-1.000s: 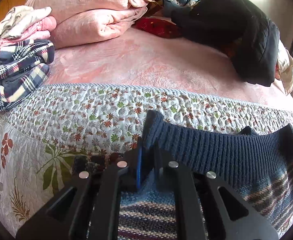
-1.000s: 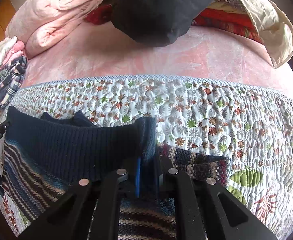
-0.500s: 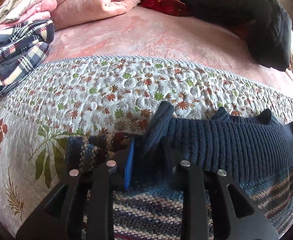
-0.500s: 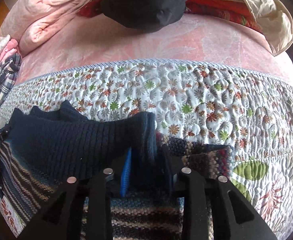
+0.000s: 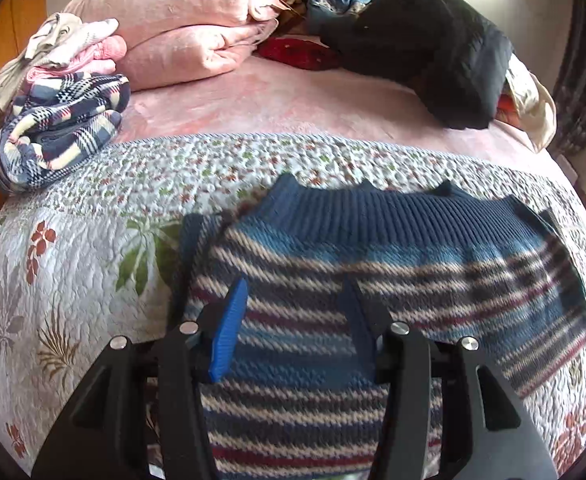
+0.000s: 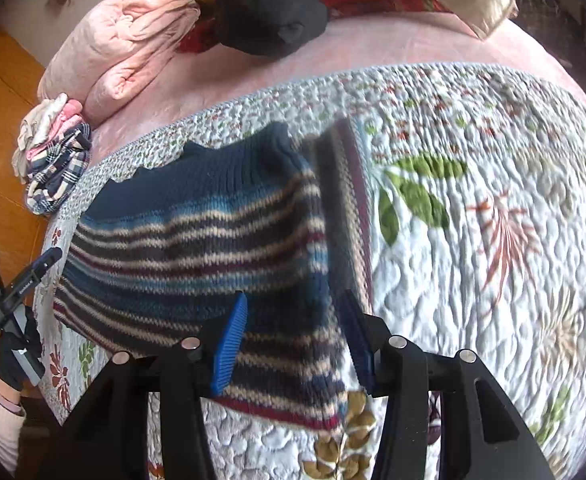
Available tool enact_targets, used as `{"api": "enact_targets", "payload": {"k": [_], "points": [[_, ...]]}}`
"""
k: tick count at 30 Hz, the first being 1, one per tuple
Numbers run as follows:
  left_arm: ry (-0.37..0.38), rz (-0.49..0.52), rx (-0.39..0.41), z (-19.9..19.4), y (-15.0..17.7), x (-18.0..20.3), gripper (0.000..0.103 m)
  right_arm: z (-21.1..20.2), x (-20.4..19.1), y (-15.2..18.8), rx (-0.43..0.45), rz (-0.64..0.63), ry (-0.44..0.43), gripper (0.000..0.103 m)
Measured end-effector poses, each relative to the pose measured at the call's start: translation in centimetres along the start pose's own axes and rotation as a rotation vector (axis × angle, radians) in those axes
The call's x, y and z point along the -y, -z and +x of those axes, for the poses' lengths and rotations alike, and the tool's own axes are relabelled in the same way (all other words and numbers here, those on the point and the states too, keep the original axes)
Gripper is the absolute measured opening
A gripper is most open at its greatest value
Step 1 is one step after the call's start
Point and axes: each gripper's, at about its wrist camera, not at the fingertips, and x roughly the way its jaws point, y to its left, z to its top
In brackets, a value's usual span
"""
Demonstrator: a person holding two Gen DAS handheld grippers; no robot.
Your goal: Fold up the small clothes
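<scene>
Both grippers, left and right, hover spread apart, gripping nothing. A striped knit sweater lies beneath them on the floral quilt.

My sweater lies on the quilt — folded clothes far left (at the edge), coat behind.

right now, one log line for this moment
step: fold laid | left gripper: open | right gripper: open | sweater: folded on quilt
</scene>
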Motion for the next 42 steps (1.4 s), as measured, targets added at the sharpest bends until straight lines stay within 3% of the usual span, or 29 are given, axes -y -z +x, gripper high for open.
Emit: {"api": "enact_targets", "payload": {"k": [2,3,4,6,12,23,26,28,33,42], "points": [[0.012,0.008,-0.026,0.1,1.4,0.8,0.049,0.5,0.8,1.7,-0.026,0.024,-0.006,0.048],[0.014,0.010,-0.036,0.1,2.0,1.1,0.049,0.9,1.0,2.4,-0.040,0.030,-0.007,0.042],[0.022,0.012,-0.050,0.3,2.5,1.4,0.049,1.2,1.3,2.9,-0.058,0.038,-0.002,0.029],[0.021,0.007,-0.081,0.9,3.4,1.6,0.049,2.0,1.7,3.6,-0.084,0.056,-0.014,0.018],[0.027,-0.035,-0.150,2.9,5.0,0.7,0.050,3.6,2.7,4.4,-0.100,0.096,0.012,0.016],[0.043,-0.050,-0.146,3.2,5.6,0.5,0.051,3.8,4.7,4.9,-0.101,0.169,-0.050,0.025],[0.038,-0.054,-0.161,3.0,5.1,0.6,0.050,2.6,4.4,4.3,-0.089,0.157,-0.035,0.039],[0.044,-0.065,-0.159,2.6,4.6,0.7,0.050,1.5,4.3,3.5,-0.056,0.145,-0.032,0.055],[0.099,-0.071,-0.114,1.5,2.8,2.1,0.052,0.5,4.5,0.9,-0.027,0.150,-0.067,0.074],[0.136,-0.103,-0.160,4.4,1.1,3.4,0.052,4.2,4.7,-1.0,-0.111,0.174,-0.105,0.074]]}}
